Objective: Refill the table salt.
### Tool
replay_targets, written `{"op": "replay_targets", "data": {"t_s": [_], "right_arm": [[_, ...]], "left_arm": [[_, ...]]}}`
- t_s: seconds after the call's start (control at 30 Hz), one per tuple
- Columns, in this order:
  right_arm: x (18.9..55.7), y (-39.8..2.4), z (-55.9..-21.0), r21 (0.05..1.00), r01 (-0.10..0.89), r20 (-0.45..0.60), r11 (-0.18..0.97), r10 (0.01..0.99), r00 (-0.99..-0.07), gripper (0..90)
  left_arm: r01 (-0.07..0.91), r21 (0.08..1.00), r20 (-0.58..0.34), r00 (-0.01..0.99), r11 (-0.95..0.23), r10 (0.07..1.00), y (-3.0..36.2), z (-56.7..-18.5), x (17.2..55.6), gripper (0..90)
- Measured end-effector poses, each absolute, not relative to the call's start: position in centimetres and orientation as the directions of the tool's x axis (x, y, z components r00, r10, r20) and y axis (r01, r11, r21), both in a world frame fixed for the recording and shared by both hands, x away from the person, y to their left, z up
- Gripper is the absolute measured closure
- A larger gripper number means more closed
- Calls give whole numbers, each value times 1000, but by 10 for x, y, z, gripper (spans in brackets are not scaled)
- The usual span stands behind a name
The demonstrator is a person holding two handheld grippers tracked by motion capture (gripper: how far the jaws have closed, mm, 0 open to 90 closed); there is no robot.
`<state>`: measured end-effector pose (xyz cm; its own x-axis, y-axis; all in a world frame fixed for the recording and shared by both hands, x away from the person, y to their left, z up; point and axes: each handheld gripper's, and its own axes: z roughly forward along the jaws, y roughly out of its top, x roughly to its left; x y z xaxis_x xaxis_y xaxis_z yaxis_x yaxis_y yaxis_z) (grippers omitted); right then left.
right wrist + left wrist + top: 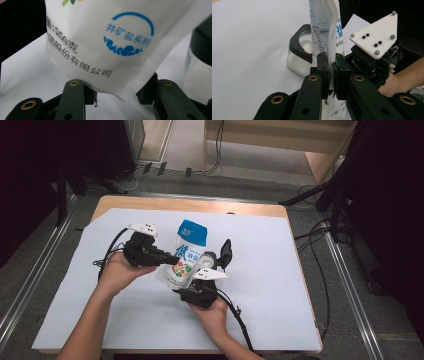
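A white pouch (187, 255) with a blue top and printed text stands tilted over the white sheet. My left gripper (172, 261) comes in from the left; in the left gripper view the gripper (331, 62) is shut on the pouch's (322, 25) thin side seam. My right gripper (200, 280) is under the pouch's lower end. In the right gripper view the jaws of that gripper (118, 92) stand fairly wide, pressed on either side of the pouch's (112, 37) thick bottom corner. A glass jar (210, 259) sits just right of the pouch, its black lid (226, 252) flipped up.
The jar (298, 50) has a black rim and stands right behind the pouch; its side (200, 55) also shows close by in the right gripper view. A white sheet (275, 270) covers the wooden table (200, 205). Cables trail from both grippers toward the front edge.
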<state>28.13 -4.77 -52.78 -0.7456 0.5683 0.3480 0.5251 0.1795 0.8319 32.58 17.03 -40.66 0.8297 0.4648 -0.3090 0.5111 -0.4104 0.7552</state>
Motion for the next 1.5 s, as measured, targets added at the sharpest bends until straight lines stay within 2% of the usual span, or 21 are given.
{"op": "replay_targets", "data": {"t_s": [0.7, 1.37, 1.5], "right_arm": [[282, -65, -516, 843, 518, 347, 145, 588, -730, 603], [281, -63, -513, 808, 530, 331, 259, 545, -771, 590], [279, -63, -511, 807, 522, 323, 275, 536, -780, 584]], "left_arm": [[501, 763, -327, 844, -408, 425, 177, -403, 325, 859], [502, 772, -327, 839, -389, 435, 171, -402, 323, 896], [503, 783, -314, 828, -367, 464, 176, -400, 323, 896]]}}
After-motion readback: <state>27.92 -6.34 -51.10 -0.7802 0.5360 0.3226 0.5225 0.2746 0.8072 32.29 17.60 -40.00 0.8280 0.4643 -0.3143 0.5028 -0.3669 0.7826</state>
